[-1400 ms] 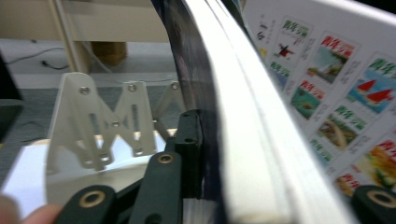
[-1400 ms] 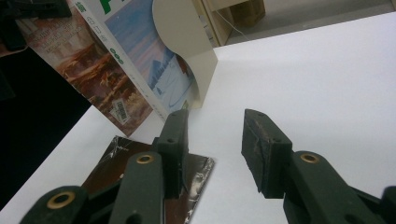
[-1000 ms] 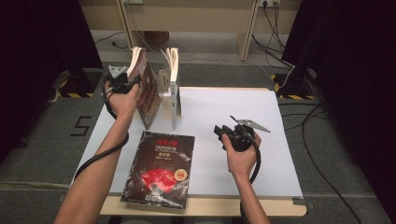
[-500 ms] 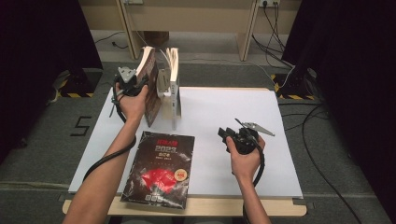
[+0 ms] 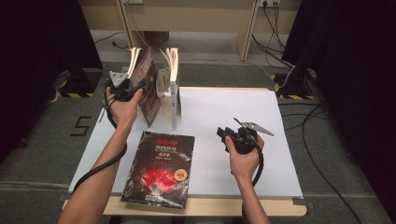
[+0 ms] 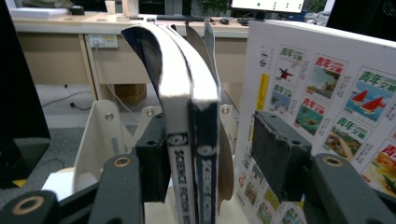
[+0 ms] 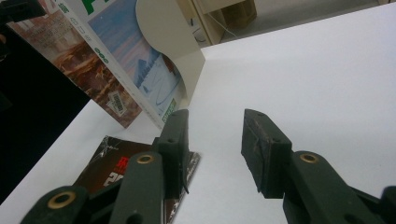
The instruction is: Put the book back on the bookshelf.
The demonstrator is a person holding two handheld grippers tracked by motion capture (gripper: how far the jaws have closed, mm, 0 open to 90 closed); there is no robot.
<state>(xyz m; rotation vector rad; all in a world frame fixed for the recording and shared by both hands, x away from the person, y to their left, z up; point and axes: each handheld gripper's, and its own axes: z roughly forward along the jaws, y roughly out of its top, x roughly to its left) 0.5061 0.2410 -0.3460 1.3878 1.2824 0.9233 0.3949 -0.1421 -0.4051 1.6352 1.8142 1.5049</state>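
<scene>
1. Standing at the far left of a white table, the left gripper is raised in the person's left hand against a dark-covered magazine that leans tilted beside a cream bookend.
2. Seen in the left gripper view, the left gripper has its jaws spread wide, with two upright spines marked "SCIENCE FICTION" rising between them; the left pad lies against the spines, while the right pad stands apart from them, so nothing is clamped.
3. A white back cover with small colourful pictures stands just beyond the right jaw in that view.
4. A second, pale magazine stands upright on the other side of the bookend, its pages fanning at the top.
5. The right gripper, in the person's right hand, hovers over bare table at centre right, well apart from the standing magazines.
6. In the right gripper view, the right gripper has its jaws parted and empty, with white tabletop showing between them.
7. A black magazine with "2023" and a red design on its cover lies flat near the front edge, between the two forearms.
</scene>
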